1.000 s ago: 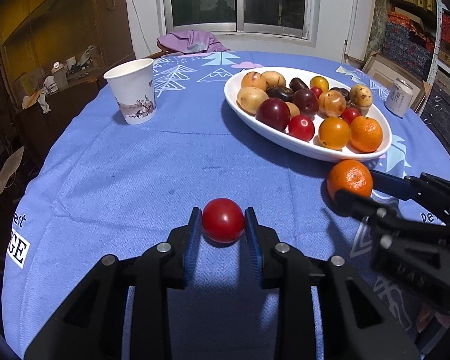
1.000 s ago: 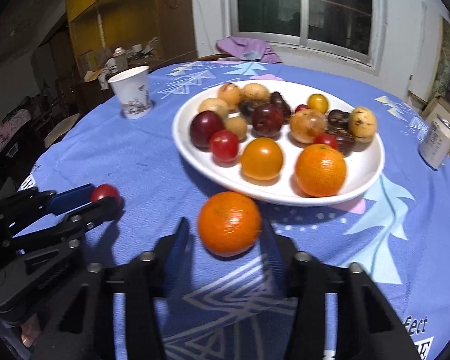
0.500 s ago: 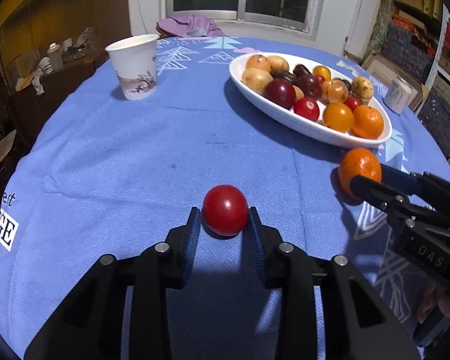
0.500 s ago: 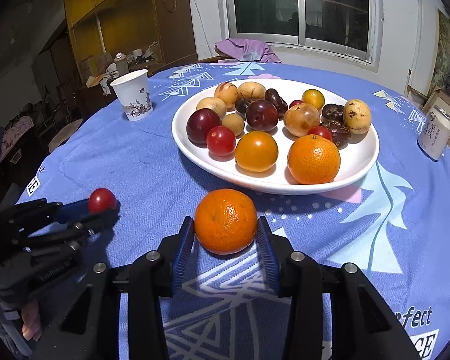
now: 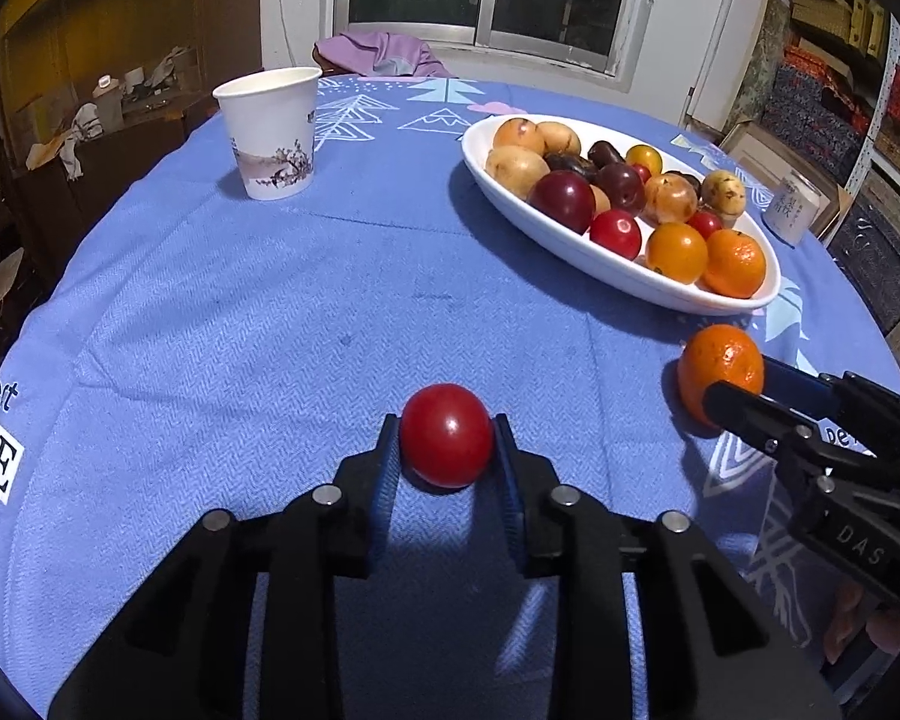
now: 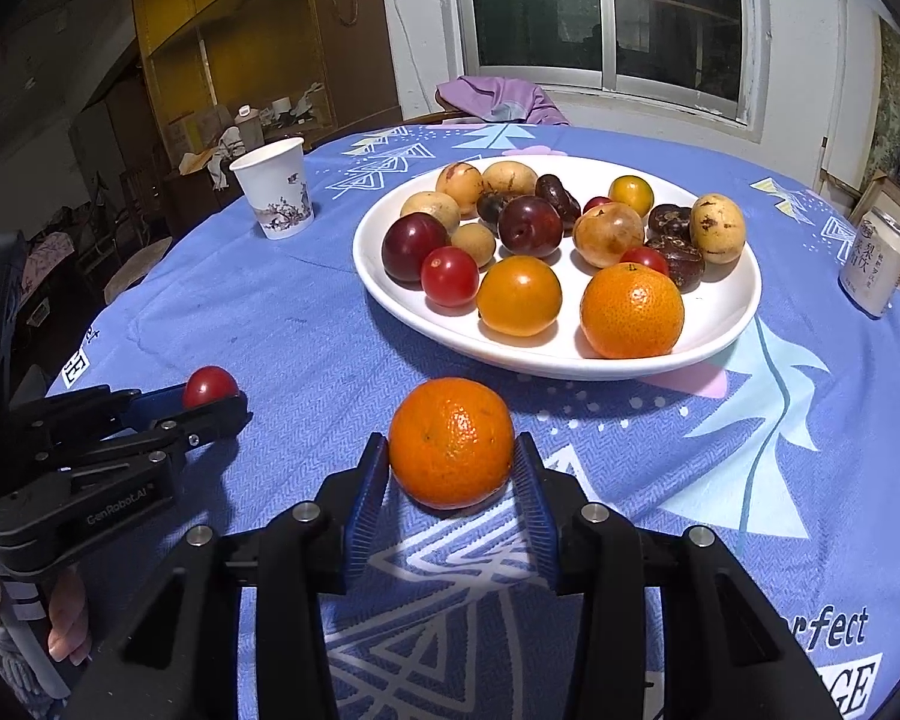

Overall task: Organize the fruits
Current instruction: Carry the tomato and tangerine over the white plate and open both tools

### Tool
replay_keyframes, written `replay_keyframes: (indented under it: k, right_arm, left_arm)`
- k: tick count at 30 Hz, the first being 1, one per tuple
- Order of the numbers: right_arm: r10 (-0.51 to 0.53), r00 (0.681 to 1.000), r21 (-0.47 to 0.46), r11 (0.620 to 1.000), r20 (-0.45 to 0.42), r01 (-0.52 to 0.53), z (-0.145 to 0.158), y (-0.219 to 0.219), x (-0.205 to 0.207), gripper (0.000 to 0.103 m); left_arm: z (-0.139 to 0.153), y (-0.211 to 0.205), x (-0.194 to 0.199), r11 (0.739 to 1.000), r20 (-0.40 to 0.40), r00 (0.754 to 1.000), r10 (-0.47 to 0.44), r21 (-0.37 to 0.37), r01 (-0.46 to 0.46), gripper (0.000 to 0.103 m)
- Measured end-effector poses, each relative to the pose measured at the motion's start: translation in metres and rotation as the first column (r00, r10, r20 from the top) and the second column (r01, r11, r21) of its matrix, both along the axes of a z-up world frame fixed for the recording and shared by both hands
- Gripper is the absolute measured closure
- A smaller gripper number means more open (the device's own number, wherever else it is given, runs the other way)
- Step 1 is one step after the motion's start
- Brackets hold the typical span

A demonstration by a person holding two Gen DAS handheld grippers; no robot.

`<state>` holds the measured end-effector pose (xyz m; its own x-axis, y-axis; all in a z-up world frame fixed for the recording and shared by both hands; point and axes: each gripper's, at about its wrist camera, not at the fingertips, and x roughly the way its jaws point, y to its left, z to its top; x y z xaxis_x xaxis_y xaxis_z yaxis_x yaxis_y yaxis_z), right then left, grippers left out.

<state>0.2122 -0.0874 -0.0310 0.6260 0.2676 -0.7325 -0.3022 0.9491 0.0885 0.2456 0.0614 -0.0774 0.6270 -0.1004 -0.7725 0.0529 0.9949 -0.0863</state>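
My left gripper is shut on a small red tomato and holds it just above the blue tablecloth; the tomato also shows in the right wrist view. My right gripper is shut on an orange mandarin, which also shows in the left wrist view. A white oval plate behind it holds several fruits: plums, tomatoes, mandarins and brown fruits. The plate lies at the upper right in the left wrist view.
A white paper cup stands at the back left of the round table. A drink can stands at the right edge. A purple cloth hangs on a chair behind the table. Shelves and clutter surround the table.
Both grippers have closed on their fruits and risen slightly off the cloth. The right gripper went from open around the mandarin to clamped on it.
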Motion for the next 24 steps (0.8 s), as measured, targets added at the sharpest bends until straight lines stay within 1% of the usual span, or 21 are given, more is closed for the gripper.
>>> replay_keyframes:
  k: [3, 6, 8, 11, 14, 15, 17, 21, 24]
  right_arm:
    - [0.010, 1.000, -0.006, 1.000, 0.005, -0.009, 0.000, 0.003, -0.003, 0.060]
    - [0.027, 1.000, 0.007, 1.000, 0.008, -0.027, 0.002, 0.003, -0.012, 0.060]
    - [0.043, 0.999, 0.001, 0.999, 0.027, -0.043, 0.004, 0.004, -0.027, 0.060]
    - [0.049, 0.997, 0.008, 0.999, 0.056, -0.050, 0.011, -0.002, -0.051, 0.060]
    - [0.031, 0.996, 0.057, 0.998, 0.080, -0.036, 0.027, -0.023, -0.071, 0.060]
    - [0.025, 0.996, 0.063, 0.998, 0.090, -0.031, 0.035, -0.030, -0.075, 0.060]
    - [0.008, 0.992, 0.051, 0.999, 0.126, -0.014, 0.060, -0.045, -0.078, 0.060]
    - [-0.054, 0.970, 0.067, 0.997, 0.237, 0.040, 0.130, -0.075, -0.069, 0.060]
    - [-0.093, 0.947, 0.092, 0.993, 0.308, 0.068, 0.181, -0.093, -0.053, 0.060]
  left_arm:
    - [0.003, -0.001, -0.002, 1.000, 0.020, 1.000, -0.008, 0.000, 0.008, 0.074]
    - [0.009, -0.006, -0.007, 1.000, 0.063, 0.998, -0.017, 0.023, 0.016, 0.074]
    - [0.013, -0.013, -0.015, 0.998, 0.097, 0.995, -0.025, 0.063, 0.019, 0.074]
    - [0.022, -0.031, -0.028, 0.994, 0.126, 0.990, -0.064, 0.101, 0.051, 0.074]
    - [0.039, -0.042, -0.042, 0.992, 0.143, 0.985, -0.094, 0.091, 0.082, 0.074]
    - [0.049, -0.044, -0.044, 0.993, 0.144, 0.984, -0.106, 0.075, 0.096, 0.074]
    - [0.072, -0.050, -0.042, 0.991, 0.158, 0.980, -0.125, 0.074, 0.115, 0.074]
    - [0.147, -0.064, -0.022, 0.988, 0.267, 0.954, -0.138, 0.106, 0.113, 0.074]
    - [0.193, -0.076, 0.002, 0.988, 0.326, 0.936, -0.132, 0.115, 0.100, 0.074]
